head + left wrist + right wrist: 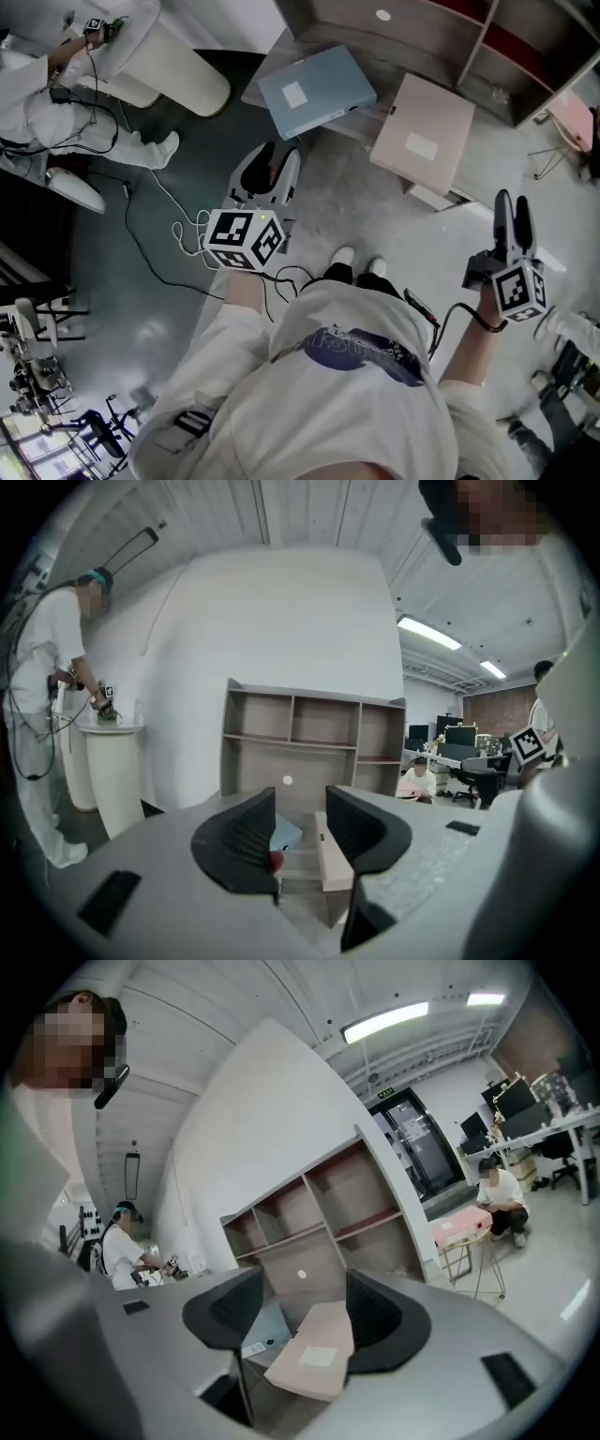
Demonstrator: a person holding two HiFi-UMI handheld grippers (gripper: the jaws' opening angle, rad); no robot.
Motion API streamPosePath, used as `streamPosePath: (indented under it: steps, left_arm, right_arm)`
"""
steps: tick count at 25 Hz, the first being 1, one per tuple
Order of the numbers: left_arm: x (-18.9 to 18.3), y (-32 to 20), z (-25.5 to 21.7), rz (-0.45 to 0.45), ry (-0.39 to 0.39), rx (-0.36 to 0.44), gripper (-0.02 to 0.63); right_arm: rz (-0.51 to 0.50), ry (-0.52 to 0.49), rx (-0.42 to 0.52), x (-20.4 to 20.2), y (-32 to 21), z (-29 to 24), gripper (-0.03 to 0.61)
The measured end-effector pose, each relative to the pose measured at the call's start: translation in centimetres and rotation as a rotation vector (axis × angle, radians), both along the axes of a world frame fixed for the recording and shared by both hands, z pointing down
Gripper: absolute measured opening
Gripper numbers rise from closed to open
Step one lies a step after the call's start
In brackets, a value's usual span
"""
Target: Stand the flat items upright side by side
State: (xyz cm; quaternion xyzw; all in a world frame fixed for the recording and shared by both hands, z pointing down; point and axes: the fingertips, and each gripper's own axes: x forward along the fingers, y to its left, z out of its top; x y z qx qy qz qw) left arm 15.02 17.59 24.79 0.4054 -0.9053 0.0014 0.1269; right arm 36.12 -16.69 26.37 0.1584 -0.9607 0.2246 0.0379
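Two flat boxes lie on the low wooden base in front of the shelf: a blue-grey box [317,89] on the left and a pink box [424,139] on the right, each with a white label on top. My left gripper [275,157] hovers short of the blue-grey box, its jaws apart and empty. My right gripper [514,206] is off to the right of the pink box, also open and empty. Past the jaws of the left gripper [300,829] I see the blue-grey box [286,836] and the pink box [333,857]. Beyond the right gripper [305,1321] lie the pink box [314,1352] and the blue-grey box [265,1327].
An open wooden shelf unit [422,28] stands behind the boxes. A person in white [56,103] works at a white round pedestal [178,75] on the left. Cables [159,225] trail over the dark floor. A small pink table [574,117] stands at the far right.
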Motion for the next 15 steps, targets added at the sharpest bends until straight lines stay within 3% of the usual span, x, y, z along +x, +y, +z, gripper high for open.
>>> streamPosePath:
  steps: [5, 15]
  left_arm:
    - [1.9, -1.5, 2.3, 0.010, 0.061, -0.038, 0.156]
    - [1.1, -3.5, 4.3, 0.011, 0.134, -0.070, 0.157]
  right_arm:
    - [-0.019, -0.010, -0.085, 1.0, -2.2, 1.4, 0.259]
    - [-0.095, -0.013, -0.134, -2.5, -3.0, 2.7, 0.261]
